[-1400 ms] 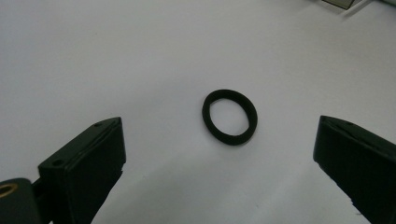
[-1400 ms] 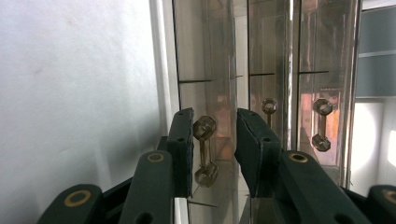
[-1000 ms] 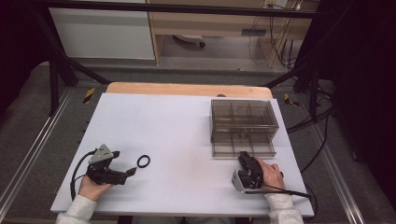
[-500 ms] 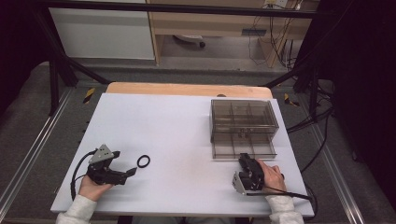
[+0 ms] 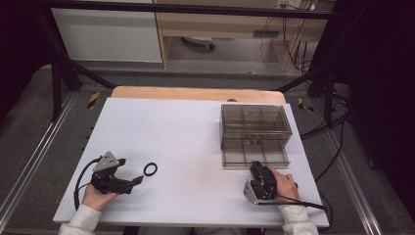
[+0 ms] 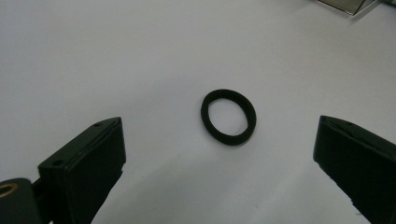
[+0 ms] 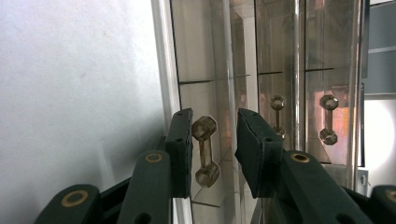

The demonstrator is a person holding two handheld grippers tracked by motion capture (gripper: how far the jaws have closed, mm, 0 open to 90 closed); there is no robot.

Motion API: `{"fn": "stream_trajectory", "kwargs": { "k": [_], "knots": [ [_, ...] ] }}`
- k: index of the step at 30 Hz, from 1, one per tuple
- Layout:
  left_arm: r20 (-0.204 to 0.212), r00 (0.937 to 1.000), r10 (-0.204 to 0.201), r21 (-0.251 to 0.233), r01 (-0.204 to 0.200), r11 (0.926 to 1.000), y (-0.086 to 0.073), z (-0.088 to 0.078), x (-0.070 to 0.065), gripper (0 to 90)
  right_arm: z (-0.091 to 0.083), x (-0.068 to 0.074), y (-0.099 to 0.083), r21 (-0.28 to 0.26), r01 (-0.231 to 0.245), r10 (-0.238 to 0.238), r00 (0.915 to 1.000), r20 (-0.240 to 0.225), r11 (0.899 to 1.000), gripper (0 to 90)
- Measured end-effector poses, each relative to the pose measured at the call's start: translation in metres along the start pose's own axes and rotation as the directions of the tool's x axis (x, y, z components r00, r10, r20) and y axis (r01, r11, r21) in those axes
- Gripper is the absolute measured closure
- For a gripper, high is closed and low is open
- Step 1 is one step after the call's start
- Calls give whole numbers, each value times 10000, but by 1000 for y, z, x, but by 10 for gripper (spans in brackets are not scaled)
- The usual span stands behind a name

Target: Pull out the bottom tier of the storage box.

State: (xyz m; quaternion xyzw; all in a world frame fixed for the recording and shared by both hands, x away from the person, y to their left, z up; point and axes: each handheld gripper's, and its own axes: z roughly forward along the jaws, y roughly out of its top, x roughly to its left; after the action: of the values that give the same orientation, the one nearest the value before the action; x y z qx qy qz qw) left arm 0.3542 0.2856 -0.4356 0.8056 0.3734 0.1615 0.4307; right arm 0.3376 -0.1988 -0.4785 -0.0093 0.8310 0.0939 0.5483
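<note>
Nothing has moved since the earlier frames: both hands rest where they were, and the ring and the drawer box lie in the same places.

The left gripper (image 5: 138, 179) sits at the near left of the table (image 5: 186, 127), its two black jaws spread wide with nothing between the pads. Just beyond its tips lies a black ring (image 6: 229, 116), flat on the surface, a smooth matte band slightly oval in outline, apart from both jaws.

The right gripper (image 7: 214, 140) rests at the near right, pointing at the drawer box (image 5: 254, 128). That box is clear, smoke-tinted plastic, rectangular, with inner walls dividing it into compartments; its lowest drawer (image 5: 254, 157) stands pulled out toward the person. In the right gripper view the jaws stand either side of a small clear drawer handle (image 7: 205, 151), a thin bar with a faceted knob at each end. The pads are narrowly parted, and a gap shows on both sides of the handle, so they do not press on it.

The table top is plain white and matte, with a wooden edge at the far side. No writing or label can be read on anything.
</note>
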Motion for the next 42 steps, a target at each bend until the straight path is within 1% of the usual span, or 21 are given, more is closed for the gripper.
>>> {"fn": "stream_trajectory", "kwargs": {
  "k": [10,13,17,20,23,27,29,31,33,34,38,40,42],
  "knots": [
    [-6,10000,-4,-11,4,10000,0,0,0,23,1,0,0,41,-89,90,9998,-180,10000,662],
    [-5,10000,6,4,-6,10000,0,0,0,23,1,-1,0,55,-190,192,9996,-222,9998,656],
    [-9,10000,18,13,-18,10000,0,0,0,23,0,-1,-1,49,-333,334,9991,-243,9994,636],
    [-10,10000,11,13,-11,10000,0,0,0,23,0,-3,-1,-16,-306,305,9991,-290,9995,620],
    [-16,10000,5,-1,-5,10000,0,0,0,23,0,-4,-1,-32,-473,471,9981,-392,9989,579],
    [-17,10000,14,7,-14,10000,0,0,0,23,0,-7,-2,-119,-917,910,9946,-491,9957,522],
    [-17,10000,1,-4,-1,10000,0,0,0,23,0,-8,-3,-92,-1208,1201,9911,-570,9926,486],
    [-15,10000,5,-3,-5,10000,0,0,0,23,0,-10,-3,-82,-1329,1321,9890,-664,9911,448],
    [-15,10000,9,1,-9,10000,0,0,0,23,0,-10,-4,-63,-1621,1612,9843,-721,9868,414],
    [-14,10000,8,4,-8,10000,0,0,0,23,0,-11,-4,-75,-1650,1641,9837,-732,9863,400],
    [-15,10000,10,4,-10,10000,0,0,0,23,0,-15,-7,-66,-2285,2271,9699,-883,9735,342],
    [-18,10000,15,13,-15,10000,0,0,0,23,-1,-17,-8,-54,-2515,2497,9632,-997,9679,312],
    [-18,10000,17,18,-16,10000,0,0,0,23,-1,-19,-8,-59,-2857,2833,9526,-1106,9583,275]
  ]
}}
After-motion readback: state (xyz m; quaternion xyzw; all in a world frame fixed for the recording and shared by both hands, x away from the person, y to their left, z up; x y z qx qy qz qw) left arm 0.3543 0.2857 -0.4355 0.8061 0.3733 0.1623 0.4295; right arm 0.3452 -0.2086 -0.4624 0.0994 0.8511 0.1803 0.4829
